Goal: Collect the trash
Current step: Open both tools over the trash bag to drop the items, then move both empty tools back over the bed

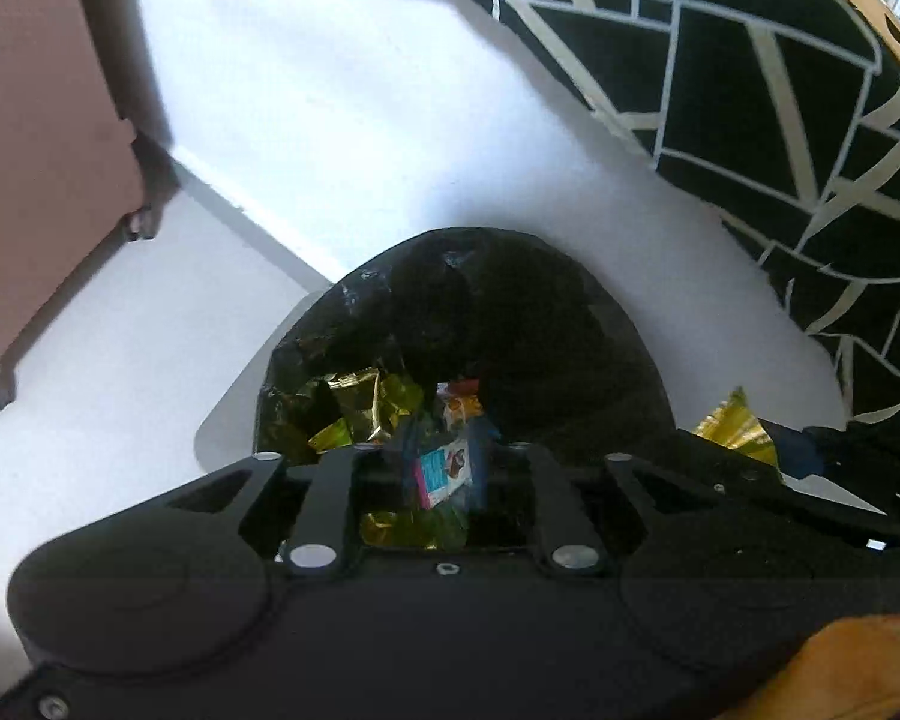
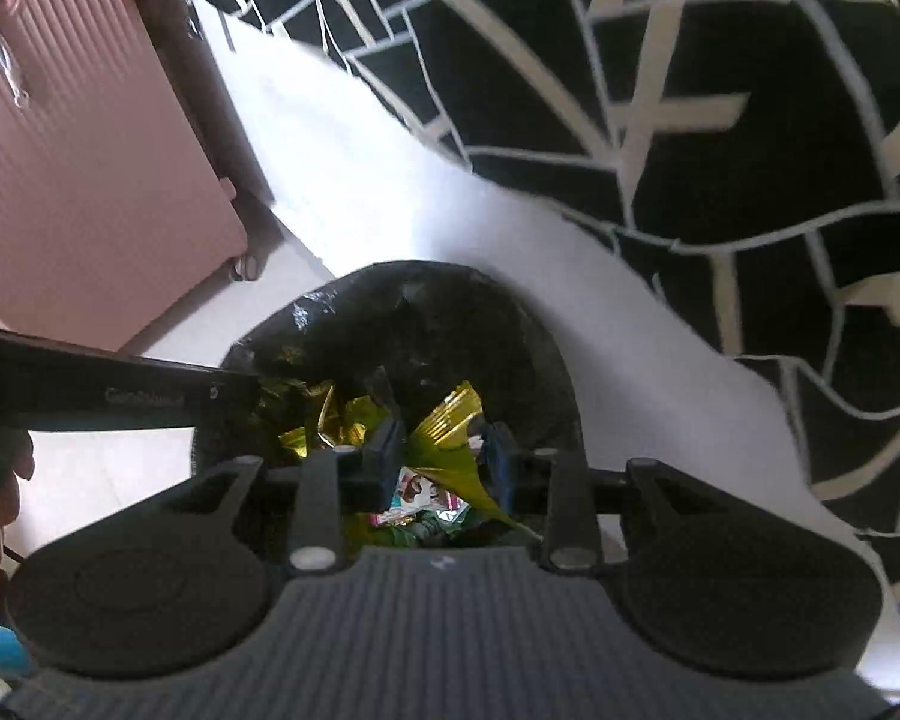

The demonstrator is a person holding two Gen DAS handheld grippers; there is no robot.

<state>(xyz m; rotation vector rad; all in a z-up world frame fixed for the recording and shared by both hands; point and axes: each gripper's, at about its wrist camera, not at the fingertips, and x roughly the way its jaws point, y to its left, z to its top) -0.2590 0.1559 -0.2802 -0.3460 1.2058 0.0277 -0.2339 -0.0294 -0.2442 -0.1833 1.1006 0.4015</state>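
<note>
Open black trash bag (image 1: 510,312) on the pale floor (image 1: 330,90), mouth facing up. Inside, crumpled gold foil wrappers (image 1: 360,396) heaped at the left and near side, with a few printed snack wrappers (image 2: 417,495) among them. The far inside of the bag dark, its contents not readable.

Directly over the bag mouth, at its near edge: the left tongs (image 1: 447,450), aimed steeply down. Between the narrowly parted pads, a blue, white and pink snack wrapper (image 1: 444,471), filling the gap from side to side. Cannot tell whether the pads press on it or merely flank it.

Just right of those, also over the near part of the bag: the right tongs (image 2: 447,450), partly spread, pinching a gold foil wrapper (image 2: 450,420) that fans out between the pads and touches both.

Far left on the floor, a pink ribbed suitcase (image 1: 42,150) on small wheels. Far right, a black bedcover (image 1: 750,90) with pale line pattern, well apart from the bag.
</note>
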